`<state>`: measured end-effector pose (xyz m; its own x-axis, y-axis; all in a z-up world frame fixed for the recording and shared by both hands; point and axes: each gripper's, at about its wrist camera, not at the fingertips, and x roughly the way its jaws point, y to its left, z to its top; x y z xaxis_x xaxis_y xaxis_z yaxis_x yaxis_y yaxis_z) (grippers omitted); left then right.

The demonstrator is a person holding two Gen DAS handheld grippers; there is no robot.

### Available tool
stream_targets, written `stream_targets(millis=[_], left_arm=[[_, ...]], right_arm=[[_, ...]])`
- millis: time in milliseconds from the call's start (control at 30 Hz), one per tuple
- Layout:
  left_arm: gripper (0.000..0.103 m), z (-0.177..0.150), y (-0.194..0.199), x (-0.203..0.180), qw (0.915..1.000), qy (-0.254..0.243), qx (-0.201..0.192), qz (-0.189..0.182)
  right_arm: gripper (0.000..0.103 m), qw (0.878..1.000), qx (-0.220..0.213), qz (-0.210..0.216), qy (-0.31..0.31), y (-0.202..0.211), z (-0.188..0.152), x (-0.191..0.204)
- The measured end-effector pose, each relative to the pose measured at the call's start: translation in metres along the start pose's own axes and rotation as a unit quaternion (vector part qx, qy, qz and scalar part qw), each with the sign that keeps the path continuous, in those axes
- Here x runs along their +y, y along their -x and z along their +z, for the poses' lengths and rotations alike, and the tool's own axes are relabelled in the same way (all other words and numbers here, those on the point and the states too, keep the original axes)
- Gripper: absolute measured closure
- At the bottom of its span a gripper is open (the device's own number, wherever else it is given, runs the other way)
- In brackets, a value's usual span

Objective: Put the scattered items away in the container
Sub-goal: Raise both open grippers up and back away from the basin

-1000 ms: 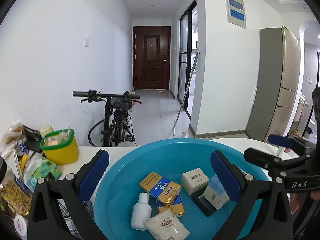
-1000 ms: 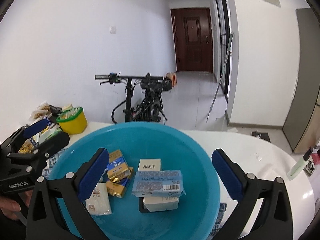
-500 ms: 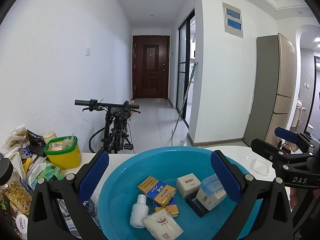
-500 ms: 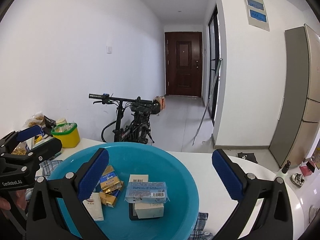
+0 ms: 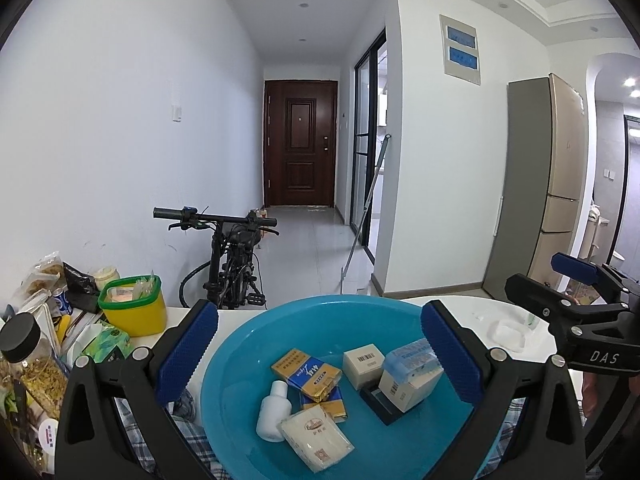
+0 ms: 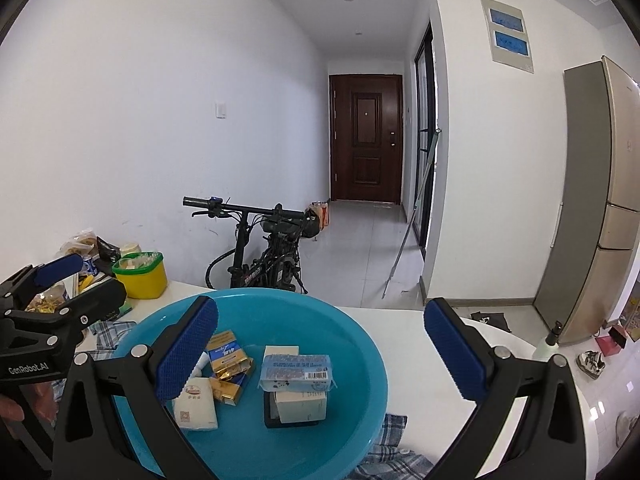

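Note:
A blue plastic basin (image 5: 256,332) (image 6: 360,360) sits on a white table. It holds a white bottle (image 5: 274,410), yellow-and-blue packs (image 5: 306,374) (image 6: 226,354), a white sachet (image 5: 316,442) (image 6: 196,402), a small white box (image 5: 364,362), a light blue packet (image 6: 296,366) on a white box, and a dark case (image 5: 380,404). My left gripper (image 5: 320,352) is open and empty above the basin. My right gripper (image 6: 320,354) is open and empty above it too.
A yellow tub with a green rim (image 5: 134,306) (image 6: 140,274) and several snack bags and jars (image 5: 32,356) crowd the table's left side. A checked cloth (image 6: 384,444) lies under the basin. A bicycle (image 5: 232,264) stands behind the table. A white dish (image 5: 508,334) sits right.
Both grippers have risen and tilted up, so the basin sits lower and smaller in both views. Both stayed open. The items in the basin have not moved.

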<state>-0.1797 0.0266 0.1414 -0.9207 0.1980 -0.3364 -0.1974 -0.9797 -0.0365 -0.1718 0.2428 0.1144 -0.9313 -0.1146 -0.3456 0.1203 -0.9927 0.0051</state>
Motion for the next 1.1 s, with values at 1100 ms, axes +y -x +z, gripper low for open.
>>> stream_targets(millis=[1100], left_arm=[[0.000, -0.016, 0.089, -0.011, 0.9997, 0.007, -0.021, -0.003]], right_arm=[[0.000, 0.999, -0.036, 0.014, 0.013, 0.086, -0.012, 0.026]])
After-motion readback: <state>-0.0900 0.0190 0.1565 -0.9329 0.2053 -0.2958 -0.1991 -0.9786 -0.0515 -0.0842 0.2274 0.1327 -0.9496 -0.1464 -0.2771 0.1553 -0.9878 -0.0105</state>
